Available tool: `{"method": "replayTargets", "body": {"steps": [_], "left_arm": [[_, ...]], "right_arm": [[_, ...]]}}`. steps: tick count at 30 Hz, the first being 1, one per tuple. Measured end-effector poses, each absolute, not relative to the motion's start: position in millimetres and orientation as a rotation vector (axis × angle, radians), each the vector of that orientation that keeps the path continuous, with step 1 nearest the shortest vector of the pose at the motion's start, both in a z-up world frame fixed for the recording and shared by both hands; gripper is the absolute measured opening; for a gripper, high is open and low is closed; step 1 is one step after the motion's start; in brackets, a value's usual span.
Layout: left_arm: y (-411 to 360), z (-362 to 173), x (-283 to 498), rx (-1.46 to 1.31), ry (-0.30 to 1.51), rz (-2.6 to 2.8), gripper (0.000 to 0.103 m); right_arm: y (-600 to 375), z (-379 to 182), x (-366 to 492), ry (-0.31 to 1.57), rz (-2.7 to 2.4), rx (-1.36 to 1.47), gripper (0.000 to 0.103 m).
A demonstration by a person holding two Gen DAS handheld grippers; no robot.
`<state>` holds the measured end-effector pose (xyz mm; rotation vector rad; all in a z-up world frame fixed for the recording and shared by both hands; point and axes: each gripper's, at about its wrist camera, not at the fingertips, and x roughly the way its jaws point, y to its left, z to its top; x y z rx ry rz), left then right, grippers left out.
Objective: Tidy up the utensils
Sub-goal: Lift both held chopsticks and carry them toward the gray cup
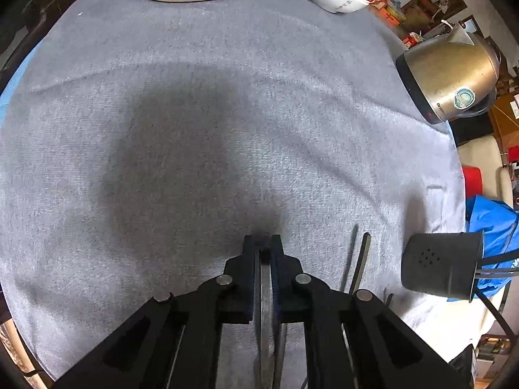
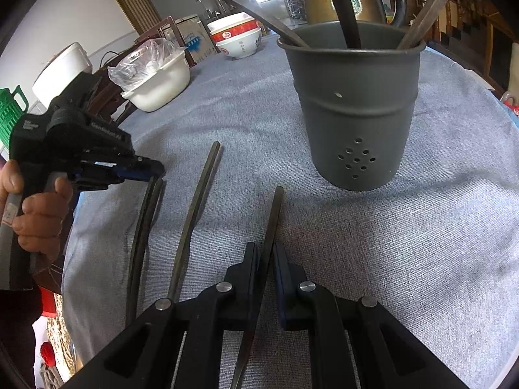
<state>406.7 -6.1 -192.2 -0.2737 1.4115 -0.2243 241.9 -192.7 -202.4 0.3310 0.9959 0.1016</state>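
You have a grey cloth [image 1: 194, 97] spread over the table, lightly creased. On its far side sits a white pot [image 2: 159, 84] with a clear plastic bag [image 2: 142, 60] in it. Near it are two stacked white bowls [image 2: 238, 37] with red bands. A brass-coloured kettle [image 1: 451, 81] with a dark base stands at the cloth's edge, and a green crate [image 2: 11, 113] sits off the table.
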Motion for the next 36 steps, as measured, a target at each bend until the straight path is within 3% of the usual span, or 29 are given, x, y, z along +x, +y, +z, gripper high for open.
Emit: {"method": "replayTargets", "body": {"steps": [11, 12, 13, 15, 20, 24, 29, 36], "left_arm": [[29, -184, 394, -0.269, 1.399, -0.19, 0.01], [32, -183, 392, -0.273, 1.402, -0.191, 0.017], [35, -182, 388, -0.276, 1.399, -0.192, 0.03], [39, -181, 381, -0.286, 1.391, -0.179, 0.043], [37, -184, 370, -0.268, 1.404, -0.175, 0.043], [21, -189, 370, -0.236, 1.408, -0.172, 0.037], [9, -194, 373, -0.216, 1.403, -0.166, 0.009], [16, -184, 361, -0.229, 1.367, -0.193, 0.007]], "right_arm": [[-192, -202, 242, 1.005, 0.101, 0.323, 0.012], [-192, -202, 244, 1.012, 0.102, 0.323, 0.012], [-191, -201, 246, 1.02, 0.103, 0.321, 0.012], [-190, -200, 250, 1.042, 0.102, 0.312, 0.013], [-187, -199, 263, 1.085, 0.079, 0.313, 0.013], [-182, -199, 269, 1.106, 0.056, 0.296, 0.013], [-173, -198, 273, 1.093, 0.035, 0.25, 0.014], [-170, -197, 266, 1.055, 0.049, 0.227, 0.009]]}}
